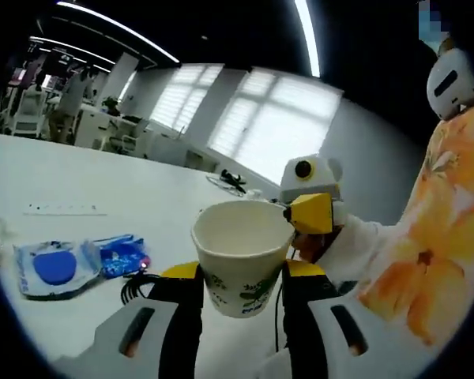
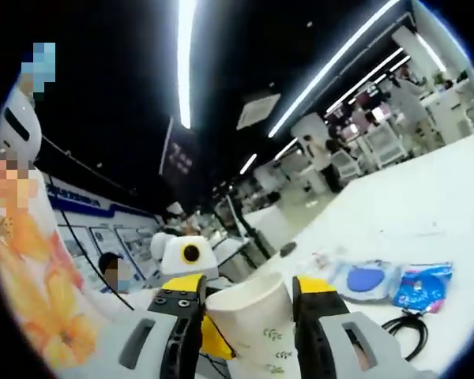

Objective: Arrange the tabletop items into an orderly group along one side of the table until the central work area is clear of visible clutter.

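Both claws clamp tapered paper cup (image 1: 242, 254), glossy table (image 1: 79, 189)

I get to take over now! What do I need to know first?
Left gripper and right gripper are both shut on the same paper cup, held above the white table.
On the table lie a clear packet with a blue disc, a small blue packet and a black cable.
Nothing looks grouped yet.
Left: set the cup down at one side, then gather the rest.

Wide bare white table (image 1: 103, 189) stretches far; near left, clear blue-disc packet (image 1: 54, 268), blue wrapper (image 1: 122, 254), black cable (image 1: 134, 286) block.
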`<state>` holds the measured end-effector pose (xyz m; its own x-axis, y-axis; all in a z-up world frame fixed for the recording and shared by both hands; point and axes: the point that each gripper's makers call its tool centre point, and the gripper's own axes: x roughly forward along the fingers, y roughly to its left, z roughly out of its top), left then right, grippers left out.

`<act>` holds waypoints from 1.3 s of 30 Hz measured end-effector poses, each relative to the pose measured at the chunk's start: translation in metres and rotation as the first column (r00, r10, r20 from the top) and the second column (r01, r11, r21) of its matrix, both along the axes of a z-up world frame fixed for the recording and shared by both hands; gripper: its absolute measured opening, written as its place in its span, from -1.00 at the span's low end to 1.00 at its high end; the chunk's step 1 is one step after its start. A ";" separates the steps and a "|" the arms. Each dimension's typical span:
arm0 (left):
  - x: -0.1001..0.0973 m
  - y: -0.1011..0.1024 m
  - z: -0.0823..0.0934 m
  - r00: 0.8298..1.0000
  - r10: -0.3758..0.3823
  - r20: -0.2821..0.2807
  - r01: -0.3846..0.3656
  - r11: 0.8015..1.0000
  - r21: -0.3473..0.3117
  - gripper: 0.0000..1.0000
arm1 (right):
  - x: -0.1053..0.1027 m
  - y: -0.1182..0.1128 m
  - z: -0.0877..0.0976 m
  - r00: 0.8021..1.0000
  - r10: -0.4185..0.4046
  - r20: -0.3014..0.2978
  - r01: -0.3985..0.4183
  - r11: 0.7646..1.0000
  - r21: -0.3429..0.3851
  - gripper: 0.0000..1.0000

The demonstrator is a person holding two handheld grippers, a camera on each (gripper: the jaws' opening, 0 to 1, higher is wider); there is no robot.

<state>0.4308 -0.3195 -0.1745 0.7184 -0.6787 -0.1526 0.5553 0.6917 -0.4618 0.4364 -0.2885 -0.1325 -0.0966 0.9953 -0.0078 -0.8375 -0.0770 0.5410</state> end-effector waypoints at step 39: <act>-0.014 0.048 0.045 0.994 0.046 0.104 -0.037 0.996 -0.087 -0.26 | -0.026 0.030 -0.013 0.897 0.139 0.420 -0.075 0.983 -0.166 -0.16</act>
<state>0.4169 -0.2712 -0.1296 0.7550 -0.6555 -0.0174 0.5761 0.6757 -0.4600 0.4109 -0.2587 -0.1453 -0.1576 0.9643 -0.2128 -0.9812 -0.1286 0.1440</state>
